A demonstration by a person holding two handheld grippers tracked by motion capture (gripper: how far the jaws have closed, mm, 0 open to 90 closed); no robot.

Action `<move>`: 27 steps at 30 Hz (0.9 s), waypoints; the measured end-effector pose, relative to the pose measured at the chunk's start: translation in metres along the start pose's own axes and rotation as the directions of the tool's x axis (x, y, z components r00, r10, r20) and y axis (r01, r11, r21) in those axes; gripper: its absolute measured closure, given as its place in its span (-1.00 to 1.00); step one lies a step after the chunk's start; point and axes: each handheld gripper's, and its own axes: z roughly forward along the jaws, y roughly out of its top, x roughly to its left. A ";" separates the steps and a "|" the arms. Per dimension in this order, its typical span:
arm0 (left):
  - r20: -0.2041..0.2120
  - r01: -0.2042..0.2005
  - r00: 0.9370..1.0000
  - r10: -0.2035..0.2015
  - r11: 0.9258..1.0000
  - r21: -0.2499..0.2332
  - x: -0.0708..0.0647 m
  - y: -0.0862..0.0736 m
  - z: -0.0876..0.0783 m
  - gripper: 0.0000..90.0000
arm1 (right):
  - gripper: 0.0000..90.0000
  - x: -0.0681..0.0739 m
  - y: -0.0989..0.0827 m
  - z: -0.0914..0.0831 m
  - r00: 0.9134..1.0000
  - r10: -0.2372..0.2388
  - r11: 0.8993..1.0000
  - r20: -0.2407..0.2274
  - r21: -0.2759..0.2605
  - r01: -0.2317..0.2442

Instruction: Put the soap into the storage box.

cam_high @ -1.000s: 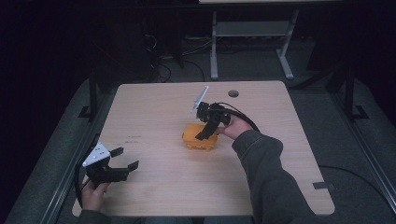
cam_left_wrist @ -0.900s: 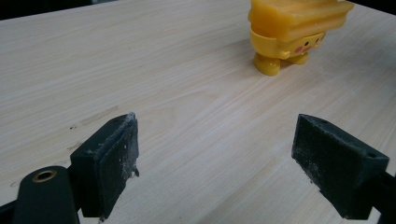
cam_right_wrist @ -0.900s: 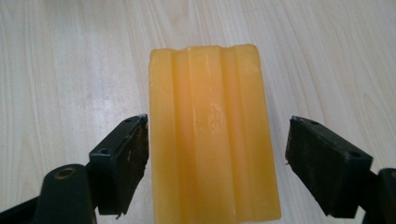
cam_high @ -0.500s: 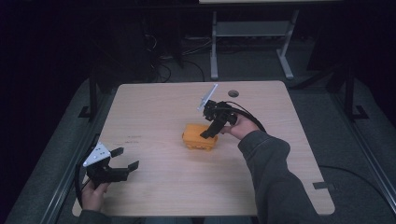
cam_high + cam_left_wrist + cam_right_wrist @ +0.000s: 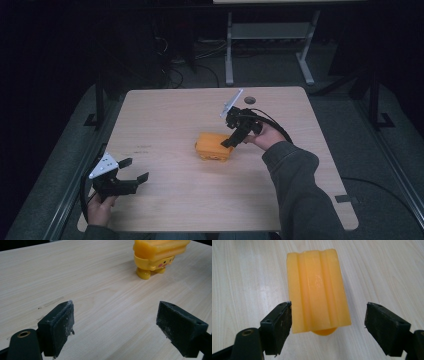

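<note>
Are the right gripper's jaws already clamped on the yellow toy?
No, the right gripper stands open around the yellow toy, with a clear gap at one jaw.

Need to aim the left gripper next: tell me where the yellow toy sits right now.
In the high view the yellow toy stands near the table's middle, slightly right of center, with the open right gripper at its right end; the left gripper waits near the front-left corner.

We hold the right hand-held gripper [image 5: 231,141] at the yellow toy [image 5: 214,147], jaws apart at its near-right edge. Our left hand-held gripper [image 5: 134,170] hovers well apart, open, over the worktop [image 5: 170,115].
</note>
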 end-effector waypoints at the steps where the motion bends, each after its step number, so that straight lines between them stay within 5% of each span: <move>1: 0.000 -0.001 1.000 0.001 1.000 0.000 0.000 0.000 0.000 -0.69 | -0.52 0.000 -0.001 -0.001 1.000 0.001 1.000 0.002 -0.003 -0.001; 27: 0.001 -0.005 1.000 0.005 1.000 0.004 0.000 0.000 0.000 -0.69 | -0.51 0.002 -0.038 -0.013 0.998 0.053 0.999 0.026 -0.003 -0.053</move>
